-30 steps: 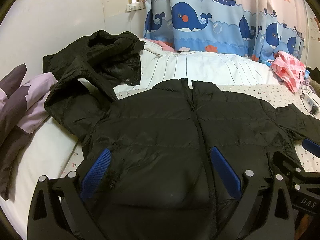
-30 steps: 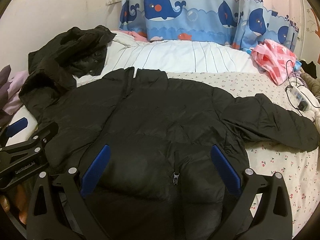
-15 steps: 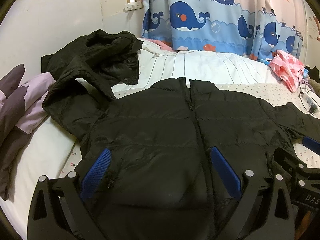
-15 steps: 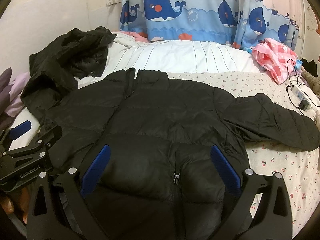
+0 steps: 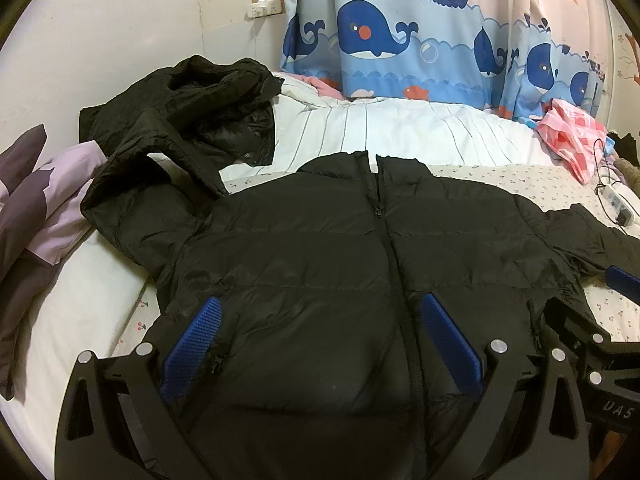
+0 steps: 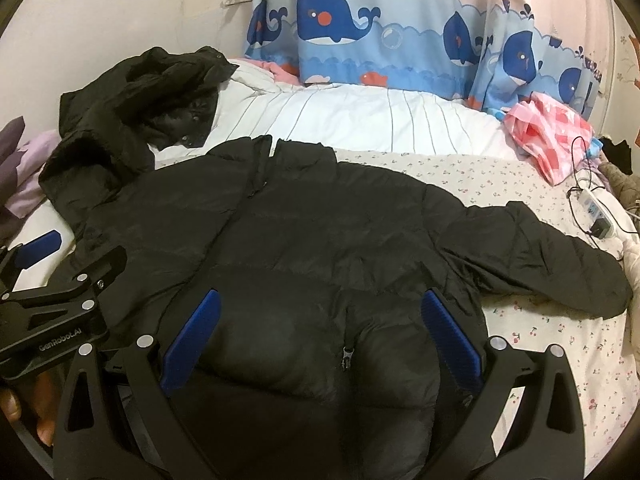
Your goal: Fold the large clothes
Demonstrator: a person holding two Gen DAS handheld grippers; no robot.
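A black puffer jacket (image 5: pixel 340 248) lies front up and zipped on the bed, collar toward the curtain; it also shows in the right wrist view (image 6: pixel 320 240). Its right sleeve (image 6: pixel 552 268) stretches out flat to the right. Its left sleeve (image 5: pixel 132 216) runs up to the left. My left gripper (image 5: pixel 320 340) is open and empty above the jacket's lower left part. My right gripper (image 6: pixel 320 328) is open and empty above the lower hem near the zipper pull (image 6: pixel 347 354). Each gripper shows at the edge of the other's view.
A second black coat (image 5: pixel 192 112) lies crumpled at the back left on a white striped duvet (image 5: pixel 400 132). Purple pillows (image 5: pixel 36 208) are at the left. A pink checked cloth (image 6: pixel 548 136) and a power strip with cables (image 6: pixel 596 212) lie at the right. A whale curtain (image 5: pixel 420 40) hangs behind.
Both grippers have shifted slightly; the view has drifted a little over the jacket. The jacket has not moved and the jaws stay open.
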